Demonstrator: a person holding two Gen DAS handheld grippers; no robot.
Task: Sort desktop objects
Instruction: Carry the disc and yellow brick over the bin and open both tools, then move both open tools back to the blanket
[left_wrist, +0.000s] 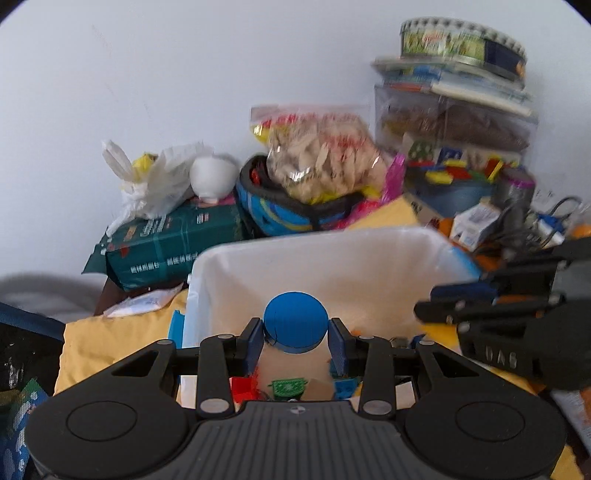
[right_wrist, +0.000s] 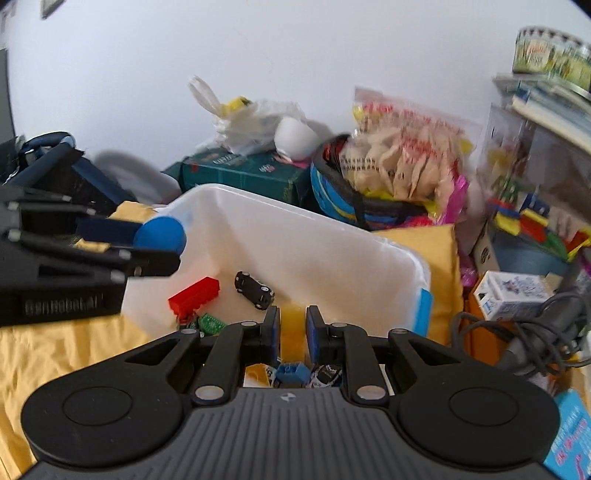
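Note:
My left gripper (left_wrist: 295, 338) is shut on a round blue piece (left_wrist: 295, 322) and holds it above the white plastic bin (left_wrist: 314, 243). It also shows in the right wrist view (right_wrist: 162, 251), with the blue piece (right_wrist: 160, 234) over the bin's left rim (right_wrist: 177, 206). My right gripper (right_wrist: 292, 328) has its jaws narrowly apart with nothing between them, over the bin's near edge; it shows at the right of the left wrist view (left_wrist: 443, 306). In the bin lie a red brick (right_wrist: 194, 293), a black toy car (right_wrist: 254, 290) and a green piece (right_wrist: 210, 323).
The bin sits on a yellow cloth (right_wrist: 55, 354). Behind it are a green package (left_wrist: 173, 243), a white plastic bag (left_wrist: 155, 181), a snack bag (left_wrist: 321, 155) in a blue basket (left_wrist: 273, 214), and a clear box stack (left_wrist: 454, 122). Cables (right_wrist: 535, 332) and a small carton (right_wrist: 509, 295) lie to the right.

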